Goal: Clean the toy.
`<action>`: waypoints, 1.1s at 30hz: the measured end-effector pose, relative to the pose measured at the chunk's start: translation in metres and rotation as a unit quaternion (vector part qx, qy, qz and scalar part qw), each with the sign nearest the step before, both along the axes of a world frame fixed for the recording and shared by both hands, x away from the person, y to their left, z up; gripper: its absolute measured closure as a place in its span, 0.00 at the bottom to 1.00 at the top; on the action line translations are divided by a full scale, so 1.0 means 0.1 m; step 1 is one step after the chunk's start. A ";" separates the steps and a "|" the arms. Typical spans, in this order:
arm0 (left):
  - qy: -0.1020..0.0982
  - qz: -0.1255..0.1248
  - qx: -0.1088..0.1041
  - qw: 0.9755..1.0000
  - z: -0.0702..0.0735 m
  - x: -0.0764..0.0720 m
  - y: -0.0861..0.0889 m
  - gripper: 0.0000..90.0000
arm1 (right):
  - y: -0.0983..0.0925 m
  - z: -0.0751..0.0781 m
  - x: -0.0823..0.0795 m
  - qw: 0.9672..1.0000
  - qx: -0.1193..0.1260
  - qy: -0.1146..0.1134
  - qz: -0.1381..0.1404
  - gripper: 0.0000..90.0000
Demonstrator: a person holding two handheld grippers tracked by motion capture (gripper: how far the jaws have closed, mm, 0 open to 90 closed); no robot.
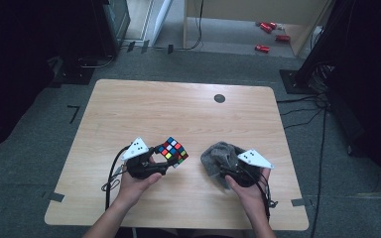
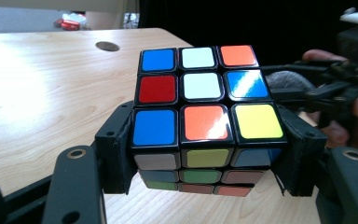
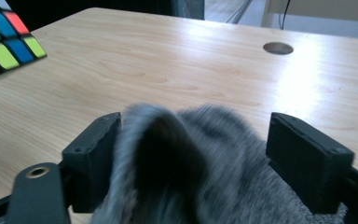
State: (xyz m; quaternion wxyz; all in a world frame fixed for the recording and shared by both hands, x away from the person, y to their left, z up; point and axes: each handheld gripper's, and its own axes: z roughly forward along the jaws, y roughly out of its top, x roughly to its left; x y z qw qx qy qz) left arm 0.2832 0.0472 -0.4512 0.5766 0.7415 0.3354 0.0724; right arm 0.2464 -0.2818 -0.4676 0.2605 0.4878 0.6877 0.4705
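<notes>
Left hand-held gripper [image 2: 205, 154]: pinched the puzzle cube, one black pad flat on each side of its lower layers; seen at the left of the high view, held by the person's left hand [image 1: 138, 182].
Puzzle cube [image 2: 204, 100]: held clear of the surface, left of centre and near the person's edge, tilted in the high view [image 1: 171, 150]. Black body, glossy stickers. Face turned to the left gripper camera was scrambled: blue, white, orange on the far row; red, white, blue in the middle; blue, orange, yellow on the near row. Lower side showed grey-white, green and dim red squares in shadow.
Surface [image 1: 178, 109]: pale wood-grain top with a round dark grommet [image 1: 220, 98] near the far edge.
Grey cloth [image 1: 219, 156]: soft, fuzzy, bunched into a loose heap just right of the cube, apart from it; lay between the right jaws, blurred in the right gripper view [image 3: 200, 163].
Right hand-held gripper [image 3: 205, 149]: jaws spread, cloth against the left pad, a gap at the right pad; no pinch on it.
Step in hand: judged to be wiping the cube; cube was secured, cloth was loose.
Next move: likely called for closing the right jaws on a thick fold of cloth, then carrying it to an exposed cube face while the left grip stayed firm.
</notes>
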 end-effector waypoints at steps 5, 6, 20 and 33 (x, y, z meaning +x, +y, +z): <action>0.001 0.005 -0.003 1.000 0.00 0.02 0.03 0.39 | 0.00 0.02 0.00 1.000 -0.008 0.005 -0.003 0.24; 0.001 0.005 -0.003 1.000 0.00 0.02 0.04 0.39 | 0.01 -0.01 0.01 1.000 -0.015 0.010 -0.002 0.28; 0.031 0.014 -0.002 0.999 0.01 -0.01 -0.06 0.38 | 0.59 -0.09 -0.12 0.991 -0.010 -0.036 0.126 0.18; 0.055 0.000 0.017 0.998 -0.01 -0.11 -0.33 0.38 | 0.96 -0.12 -0.24 0.988 -0.042 -0.079 0.126 0.19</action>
